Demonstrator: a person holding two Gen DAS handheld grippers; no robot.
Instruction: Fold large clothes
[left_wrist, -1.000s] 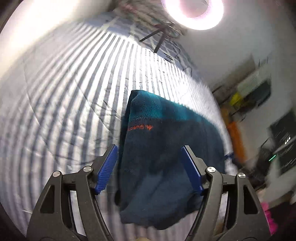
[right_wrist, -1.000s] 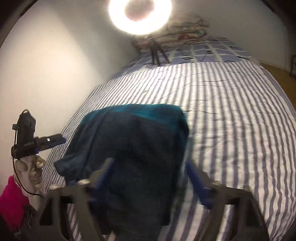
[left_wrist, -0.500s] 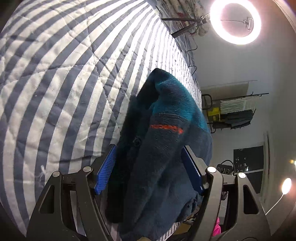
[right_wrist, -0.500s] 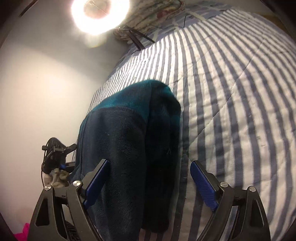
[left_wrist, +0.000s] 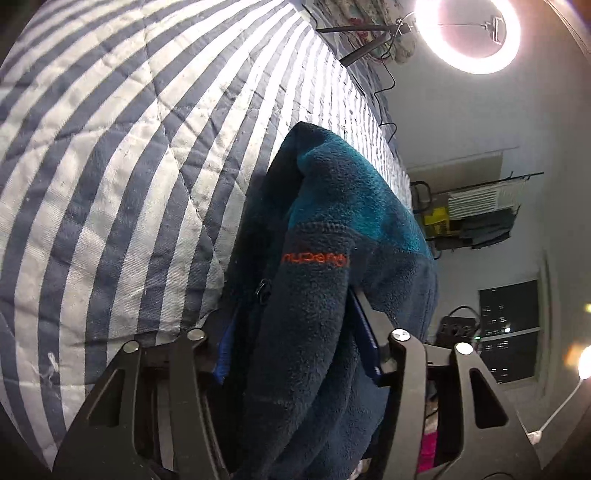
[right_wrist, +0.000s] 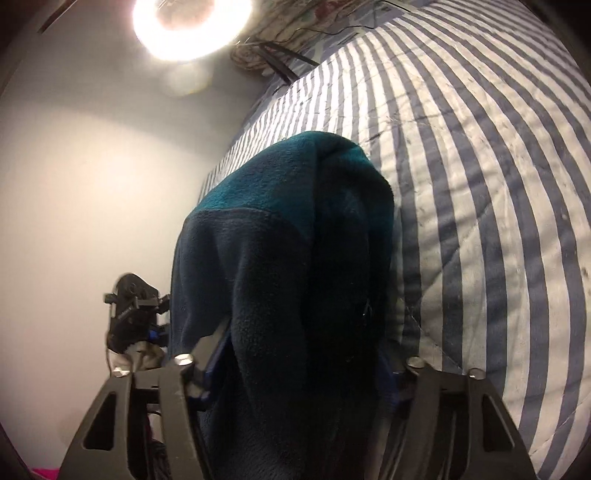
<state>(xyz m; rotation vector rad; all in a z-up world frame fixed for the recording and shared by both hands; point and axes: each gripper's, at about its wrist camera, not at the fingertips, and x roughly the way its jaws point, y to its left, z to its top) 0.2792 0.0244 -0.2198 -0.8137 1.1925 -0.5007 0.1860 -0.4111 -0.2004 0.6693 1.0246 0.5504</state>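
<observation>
A dark navy and teal fleece jacket (left_wrist: 325, 258) with an orange logo lies folded near the edge of a blue-and-white striped bed (left_wrist: 110, 166). My left gripper (left_wrist: 299, 339) has its jaws closed in on a thick bunch of the fleece. The blue pads are mostly buried in the fabric. In the right wrist view the same jacket (right_wrist: 288, 258) fills the middle. My right gripper (right_wrist: 299, 358) is also closed on a thick fold of it. The other hand-held gripper (right_wrist: 129, 314) shows at the left.
A bright ring light on a tripod (left_wrist: 469, 33) stands at the head of the bed, with pillows (right_wrist: 295, 22) behind it. A clothes rack and shelves (left_wrist: 476, 210) stand beyond the bed's edge. A white wall (right_wrist: 92, 166) runs along the bed.
Both grippers moved down and forward onto the jacket, and their jaws closed from wide open onto its near edge. The fleece now bulges between the fingers.
</observation>
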